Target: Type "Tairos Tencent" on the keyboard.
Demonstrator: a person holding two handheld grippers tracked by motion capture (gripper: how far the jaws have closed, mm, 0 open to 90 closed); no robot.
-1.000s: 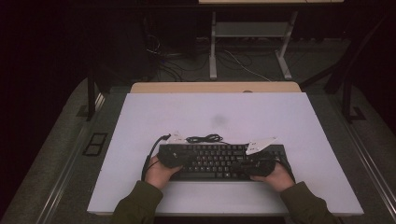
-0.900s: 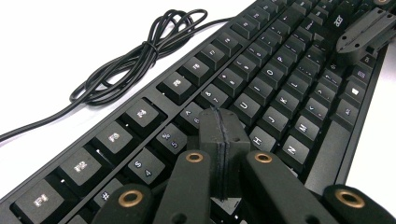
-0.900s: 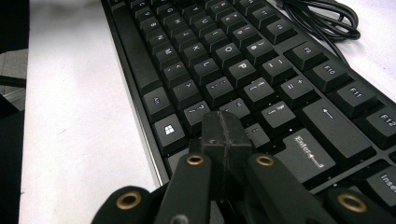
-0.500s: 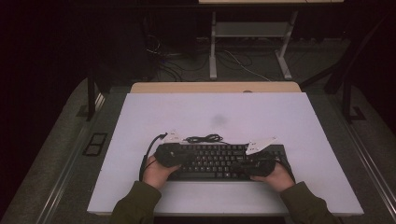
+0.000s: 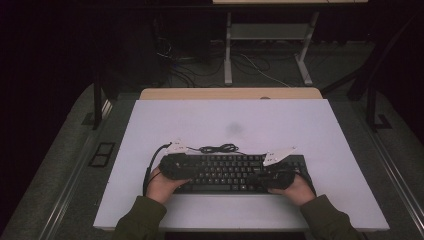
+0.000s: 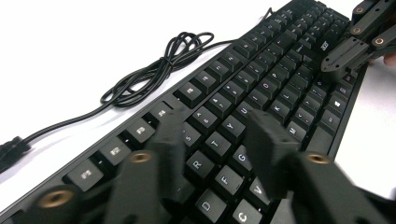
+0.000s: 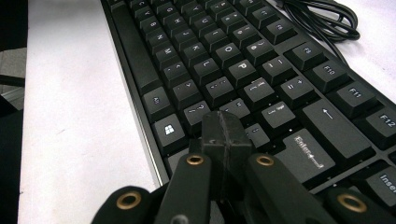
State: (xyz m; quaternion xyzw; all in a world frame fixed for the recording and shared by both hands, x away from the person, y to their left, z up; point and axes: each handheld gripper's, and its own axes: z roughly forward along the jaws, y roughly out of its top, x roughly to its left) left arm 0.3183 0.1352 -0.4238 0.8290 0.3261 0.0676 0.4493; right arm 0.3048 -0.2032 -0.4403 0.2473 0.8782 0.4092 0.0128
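A black keyboard [image 5: 232,170] lies lengthwise across the near half of the white table [image 5: 225,120]. Its cable [image 5: 220,148] is coiled just behind it. My left gripper [image 5: 200,170] hovers over the keyboard's left end. In the left gripper view this left gripper [image 6: 219,130] is open, its jaws spread above the R, T, F and G keys of the keyboard [image 6: 261,88]. My right gripper [image 5: 252,177] is over the right part; in its own view the right gripper [image 7: 224,127] is shut, tips just above the keys near the question-mark key [image 7: 198,112]. Nothing is held.
A wooden desk edge [image 5: 230,93] borders the table at the back, with metal legs and loose cables on the dark floor beyond. The cable coil [image 6: 154,70] lies on the bare white surface behind the keys. The right gripper [image 6: 355,46] shows far off in the left gripper view.
Hardly anything differs: both hands stay over the keyboard's two ends, the left hand has edged slightly left. The keyboard and cable have not moved.
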